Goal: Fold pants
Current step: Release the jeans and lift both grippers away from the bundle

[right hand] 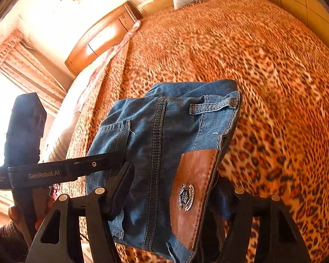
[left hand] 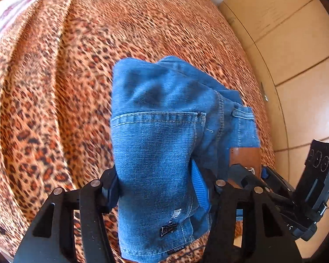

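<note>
Denim jeans (left hand: 162, 153), clamped by our left claw (left hand: 162, 195) and right claw (right hand: 171, 199), hang mid-fold; next, lay them toward twelve o'clock (bed (left hand: 54, 87) beneath).

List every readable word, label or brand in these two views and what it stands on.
"GenRobot.AI": on the side of the left gripper, white print.
"AONG": on a black tag at the jeans edge, upside down, partly cut off.
Metal badge on the leather patch: too small to read.

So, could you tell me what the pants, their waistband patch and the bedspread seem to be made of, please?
Pants: blue denim, faded, with visible weave and contrast stitching.
Patch: brown, smooth, slightly shiny, probably leather or imitation; its badge looks like metal.
Bedspread: leopard-print fabric; blur hides the texture.
</note>
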Available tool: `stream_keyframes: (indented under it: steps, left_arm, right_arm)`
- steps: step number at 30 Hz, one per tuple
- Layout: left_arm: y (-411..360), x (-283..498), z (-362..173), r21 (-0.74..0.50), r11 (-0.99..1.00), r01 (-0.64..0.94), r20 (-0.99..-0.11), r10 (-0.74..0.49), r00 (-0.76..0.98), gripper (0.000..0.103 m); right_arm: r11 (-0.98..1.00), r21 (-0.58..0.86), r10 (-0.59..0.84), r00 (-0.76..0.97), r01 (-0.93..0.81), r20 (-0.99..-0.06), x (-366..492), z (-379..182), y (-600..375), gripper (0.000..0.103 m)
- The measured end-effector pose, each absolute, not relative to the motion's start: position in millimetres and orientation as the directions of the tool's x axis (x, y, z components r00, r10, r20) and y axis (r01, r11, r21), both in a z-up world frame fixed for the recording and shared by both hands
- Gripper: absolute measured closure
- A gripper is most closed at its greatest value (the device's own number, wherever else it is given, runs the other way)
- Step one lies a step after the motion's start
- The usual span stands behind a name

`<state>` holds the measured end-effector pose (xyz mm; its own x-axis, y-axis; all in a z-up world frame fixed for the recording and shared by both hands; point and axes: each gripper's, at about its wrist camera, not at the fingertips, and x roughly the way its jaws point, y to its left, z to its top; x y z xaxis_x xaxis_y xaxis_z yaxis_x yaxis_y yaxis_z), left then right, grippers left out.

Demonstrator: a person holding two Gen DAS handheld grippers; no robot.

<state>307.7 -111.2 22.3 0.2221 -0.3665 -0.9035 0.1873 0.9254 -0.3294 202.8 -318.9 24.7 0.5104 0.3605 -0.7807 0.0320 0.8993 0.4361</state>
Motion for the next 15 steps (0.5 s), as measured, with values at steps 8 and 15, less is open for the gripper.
stream_keyframes:
  steps: [8,15]
  left_arm:
    - [-70,315,-6,-0.036,0.997,0.068,-0.952,-0.055,0.300,0.041]
    - [-77,278,-8,0.046,0.999,0.004,-0.919,0.041,0.392,0.040]
  right_arm:
    - [0.950,0.174,0.062,0.391,0.258,-0.918,249,4,-338,0.023]
    - [0.947,0.055,-0.083,0.407,0.317,-0.910,214,15,-315,0.013]
